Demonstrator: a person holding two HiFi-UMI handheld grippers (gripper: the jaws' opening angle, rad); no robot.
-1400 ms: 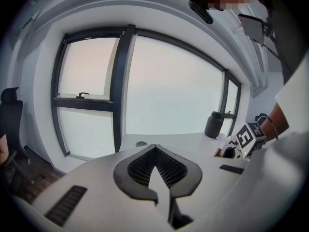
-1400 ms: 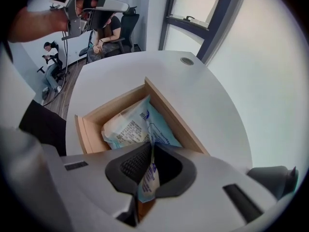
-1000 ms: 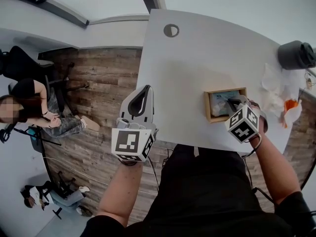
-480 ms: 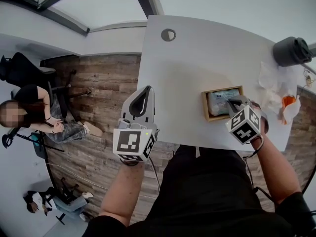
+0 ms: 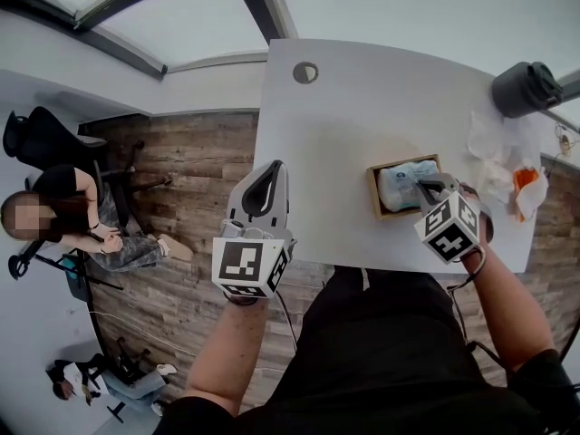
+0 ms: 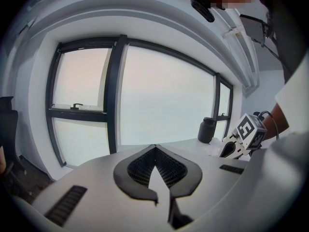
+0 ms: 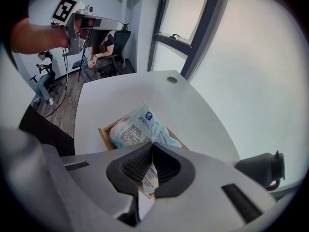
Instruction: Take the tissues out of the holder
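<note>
So, the right gripper [image 5: 426, 188] is clamped shut on the near edge of the tissue pack [image 5: 403, 181]. From the right gripper view you can see the printed flap of the pack [image 7: 137, 127] pinched right where the two jaws meet [image 7: 152, 151]. The pack is in the wooden holder [image 5: 373, 193], with its far end tilted up over the rim. It isn't out of the box [image 7: 103, 130] yet. The holder sits near the front edge of the white table [image 5: 362, 107], over on the right side.

The left gripper [image 5: 272, 169] is held off the table's left edge, above the wood floor, well away from the holder. Its jaws are closed together with nothing between them [image 6: 155, 151], pointed at the window.

Past the holder, at the table's right edge, there's some crumpled white paper [image 5: 494, 152] with something orange [image 5: 526, 181] in it, and a dark container [image 5: 524, 87] in the far corner. It could be a jug, but it's hard to say from here. A round cable hole [image 5: 304, 72] sits at the table's far left. A person [image 5: 72, 220] is seated on a chair off to the left.
</note>
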